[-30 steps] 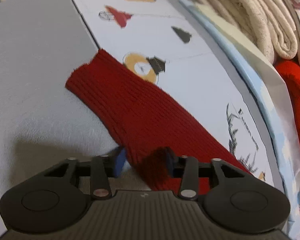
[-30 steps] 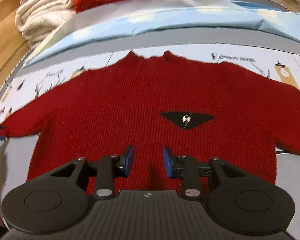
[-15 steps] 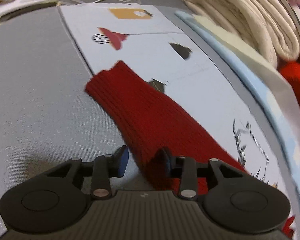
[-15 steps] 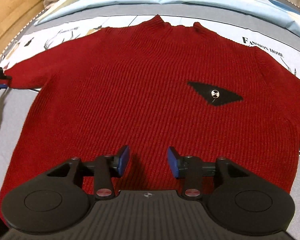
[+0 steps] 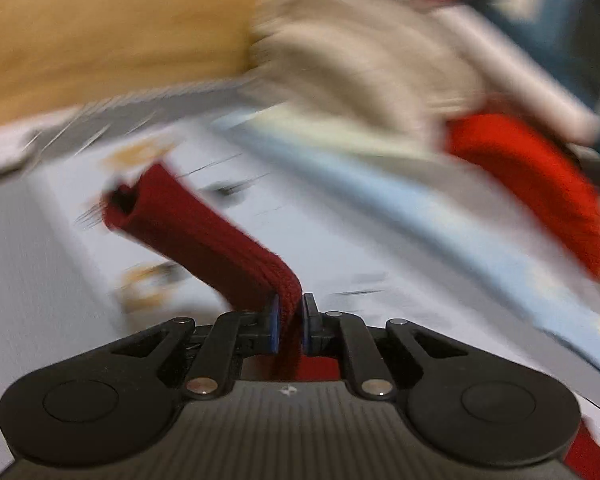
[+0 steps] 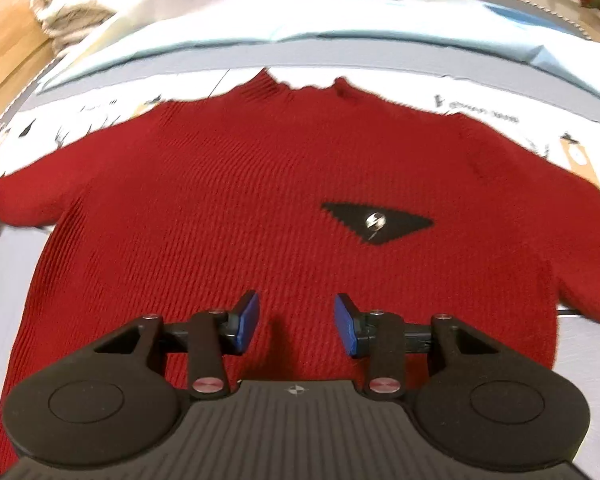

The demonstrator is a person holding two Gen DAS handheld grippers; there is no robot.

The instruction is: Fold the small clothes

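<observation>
A dark red knitted sweater (image 6: 260, 200) lies flat, front up, on a printed white cloth, with a black triangular patch (image 6: 376, 222) on its chest. My right gripper (image 6: 296, 316) hovers over the lower middle of the sweater; its jaws are closing a little with nothing between the blue pads. In the left wrist view, which is blurred by motion, my left gripper (image 5: 290, 308) is closing on the sweater's sleeve (image 5: 204, 232). The pads pinch the knit, and the sleeve hangs lifted off the cloth with its cuff pointing away.
A stack of folded cream clothes (image 5: 360, 60) and a bright red garment (image 5: 532, 160) lie at the far side. A pale blue sheet (image 6: 340, 16) runs behind the sweater. Wooden boards (image 5: 100, 20) border the work surface on the left.
My left gripper has shut on the sleeve and lifted it off the cloth, swinging up and sideways. The right gripper has stayed over the sweater's lower middle, jaws slightly narrower than half a second ago.
</observation>
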